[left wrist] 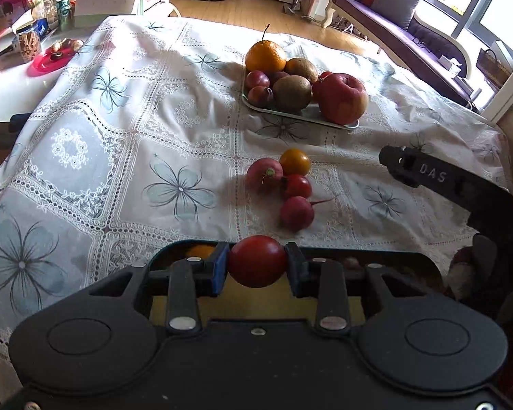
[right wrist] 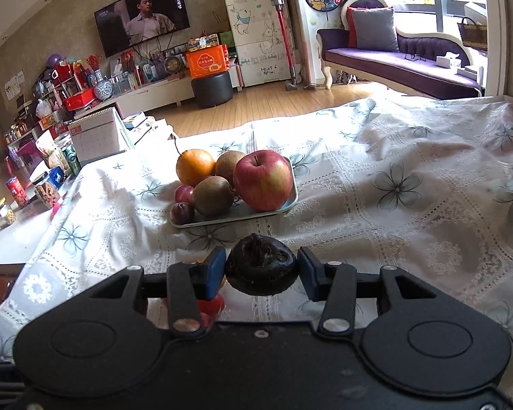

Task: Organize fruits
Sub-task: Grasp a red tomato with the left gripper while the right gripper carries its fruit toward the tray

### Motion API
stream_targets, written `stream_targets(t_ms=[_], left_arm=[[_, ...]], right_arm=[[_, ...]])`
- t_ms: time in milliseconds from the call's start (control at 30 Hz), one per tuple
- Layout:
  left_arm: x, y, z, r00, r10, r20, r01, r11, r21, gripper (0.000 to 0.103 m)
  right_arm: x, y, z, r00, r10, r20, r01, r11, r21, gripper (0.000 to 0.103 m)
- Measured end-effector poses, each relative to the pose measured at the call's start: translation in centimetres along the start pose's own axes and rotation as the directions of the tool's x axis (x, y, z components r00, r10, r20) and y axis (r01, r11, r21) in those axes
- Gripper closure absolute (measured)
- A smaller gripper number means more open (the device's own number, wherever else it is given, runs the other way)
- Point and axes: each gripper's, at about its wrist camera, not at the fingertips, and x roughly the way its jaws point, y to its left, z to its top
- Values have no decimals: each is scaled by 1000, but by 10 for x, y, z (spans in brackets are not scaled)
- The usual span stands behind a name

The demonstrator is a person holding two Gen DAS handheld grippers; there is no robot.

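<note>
The red tomato (left wrist: 256, 261) sits pinched between the two pads of the left gripper (left wrist: 256, 266), low in the centre of the left wrist view, lifted clear of the cloth; the jaws are closed on it from either side. In the right wrist view the right gripper (right wrist: 260, 273) likewise has its jaws clamped on a dark, wrinkled round fruit (right wrist: 260, 264), perhaps a passion fruit, though its kind is hard to tell. Both pieces look to be in mid-carry, so the step in hand is transport rather than picking. Above the tomato in the left view, a loose cluster lies on the lace tablecloth (left wrist: 85, 143): a small orange tomato (left wrist: 294, 161) touching a pale red radish (left wrist: 264, 175), a small red tomato (left wrist: 297, 186) just below, and another radish (left wrist: 297, 213) nearest the camera. Further up, right of centre, the tray (left wrist: 307, 113) holds an orange (left wrist: 265, 56), two kiwis (left wrist: 291, 92), plums (left wrist: 257, 80) and a large apple (left wrist: 340, 98), already crowded. If the tray is for fruit, the dark fruit probably belongs there, and the open front strip beside the apple seems the only gap; setting it down would call for a low, gentle release so nothing rolls off. Where the tomato goes is less clear.
</note>
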Motion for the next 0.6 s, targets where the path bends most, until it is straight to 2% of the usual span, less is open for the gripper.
stream_targets(t_ms=[133,333,600], left_arm=[[-13,4,-16,1000,-28,-7,28,1000,-14,60],[-30,14,-40,1000,24,5,-24,999,-26,60],[-26,12,-57,998,67,-20,-68,998,-11,60]], right_arm=[[-38,-7,-10,997,35,-73,-33,999,34,55],[-73,-25,-39,973,124,-197,-111,991,76,55],[-75,-6,-60,962,48,-270,-56,998,-22,55]])
